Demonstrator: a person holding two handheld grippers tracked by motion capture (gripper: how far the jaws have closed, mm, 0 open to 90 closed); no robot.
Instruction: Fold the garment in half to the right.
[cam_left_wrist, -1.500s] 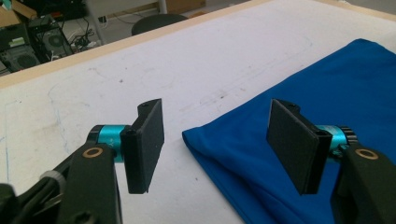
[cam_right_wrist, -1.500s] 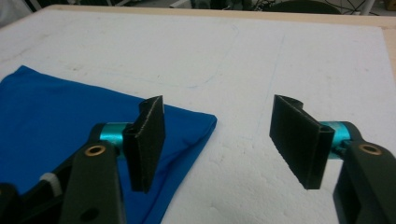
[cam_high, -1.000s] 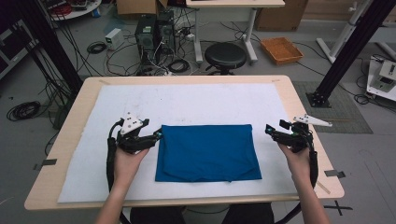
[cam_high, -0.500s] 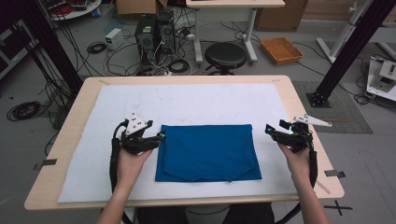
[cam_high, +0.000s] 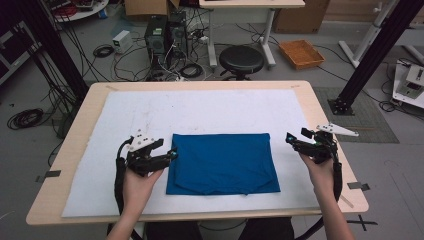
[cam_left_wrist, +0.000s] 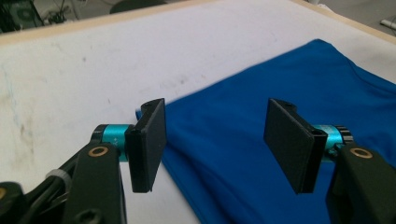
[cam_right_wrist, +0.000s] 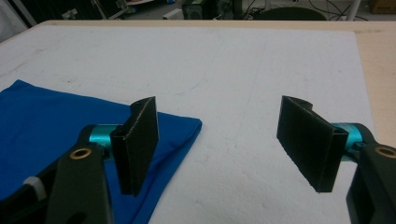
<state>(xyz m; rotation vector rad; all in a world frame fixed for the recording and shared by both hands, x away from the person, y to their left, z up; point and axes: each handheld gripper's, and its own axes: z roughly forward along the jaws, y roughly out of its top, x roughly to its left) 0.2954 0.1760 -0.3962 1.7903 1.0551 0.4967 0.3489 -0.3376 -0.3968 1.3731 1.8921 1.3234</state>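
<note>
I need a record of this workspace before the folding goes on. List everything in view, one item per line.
Folded blue garment: one, blue, flat at the mat's middle-front.
Mat: one, white, covering most of the table.
Table: one, light wood.
Round stool: one, black, beyond the table.
Shallow tray: one, orange-brown, on the floor far right.
Computer towers: two, black, floor beyond the table.
Left gripper: one, black, open, at the garment's left edge.
Right gripper: one, black, open, just right of the garment.

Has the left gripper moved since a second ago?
Yes. The left gripper has shifted toward the near table edge and now sits at the blue cloth's left edge.
</note>
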